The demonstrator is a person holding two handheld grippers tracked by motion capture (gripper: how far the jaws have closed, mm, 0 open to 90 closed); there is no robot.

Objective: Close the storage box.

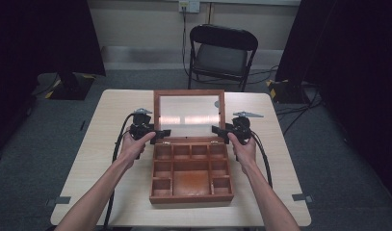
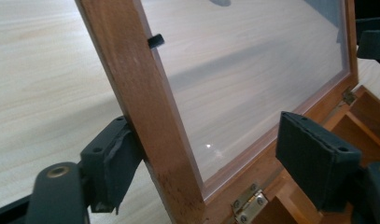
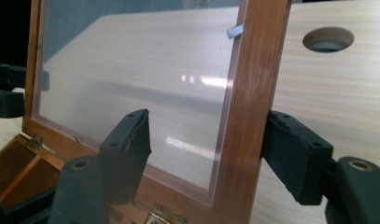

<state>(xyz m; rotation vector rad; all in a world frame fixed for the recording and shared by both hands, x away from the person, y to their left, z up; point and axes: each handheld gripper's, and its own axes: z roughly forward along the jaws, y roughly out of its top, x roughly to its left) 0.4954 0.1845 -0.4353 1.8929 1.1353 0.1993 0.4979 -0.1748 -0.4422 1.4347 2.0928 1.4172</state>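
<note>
A brown wooden box (image 1: 191,198) with several compartments lies in the middle of the table, and its glass-paned lid (image 1: 189,115) stands raised at the back. My left gripper (image 1: 160,133) reaches in at the lid's left frame rail (image 2: 145,102). One pad (image 2: 117,158) touches the rail's outer edge, while the other pad (image 2: 313,158) hangs apart over the glass. My right gripper (image 1: 217,130) straddles the right frame rail (image 3: 253,93) the same way. Its outer pad (image 3: 290,154) is against the wood and its inner pad (image 3: 127,149) stands off the glass. Both are open.
The light wooden table (image 1: 102,144) has bare room on both sides of the box and a round hole (image 3: 328,38) behind the lid. A black folding chair (image 1: 222,53) stands beyond the far edge. Brass hinges (image 2: 248,205) join lid and box.
</note>
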